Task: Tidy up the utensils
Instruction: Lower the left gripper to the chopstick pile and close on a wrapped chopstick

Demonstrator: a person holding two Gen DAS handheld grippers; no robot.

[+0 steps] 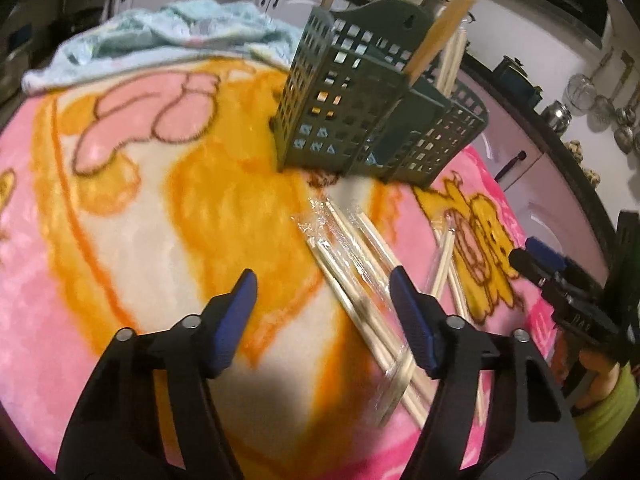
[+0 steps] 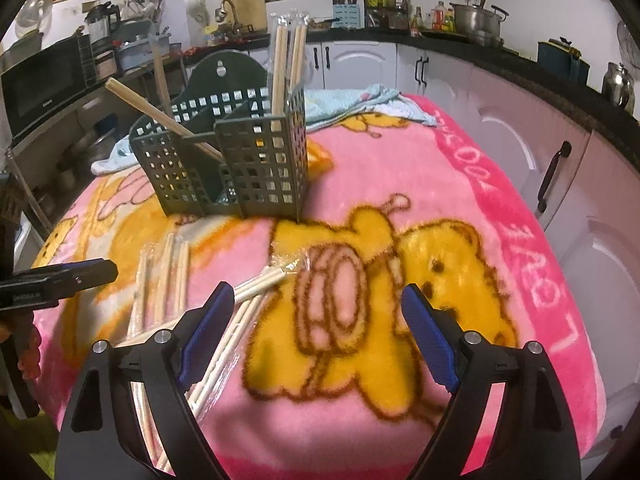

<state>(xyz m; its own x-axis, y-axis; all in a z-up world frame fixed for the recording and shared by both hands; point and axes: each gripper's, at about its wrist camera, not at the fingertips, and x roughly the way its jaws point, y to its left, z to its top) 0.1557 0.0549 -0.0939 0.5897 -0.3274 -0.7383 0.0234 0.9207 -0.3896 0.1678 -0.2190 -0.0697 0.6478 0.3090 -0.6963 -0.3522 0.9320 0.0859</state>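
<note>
A dark green slotted utensil caddy (image 1: 352, 120) (image 2: 240, 160) stands upright on the blanket, with several wooden chopsticks (image 2: 286, 60) sticking out of its compartments. Plastic-wrapped chopsticks (image 1: 344, 256) (image 2: 168, 276) lie loose on the blanket in front of it, and a further pair (image 1: 444, 256) (image 2: 260, 284) lies crossed beside them. My left gripper (image 1: 323, 274) hangs just above the wrapped bundle with its jaws apart; the sticks run under the gap near the right finger, and no pad presses on them. My right gripper (image 2: 317, 289) is open over bare blanket, with chopsticks passing by its left finger.
A pink and yellow cartoon blanket (image 1: 160, 220) (image 2: 440, 184) covers the surface. A pale blue towel (image 1: 160, 32) (image 2: 360, 104) is bunched at the far edge. White cabinets (image 2: 560, 160) and a cluttered kitchen counter (image 2: 460, 36) ring the room.
</note>
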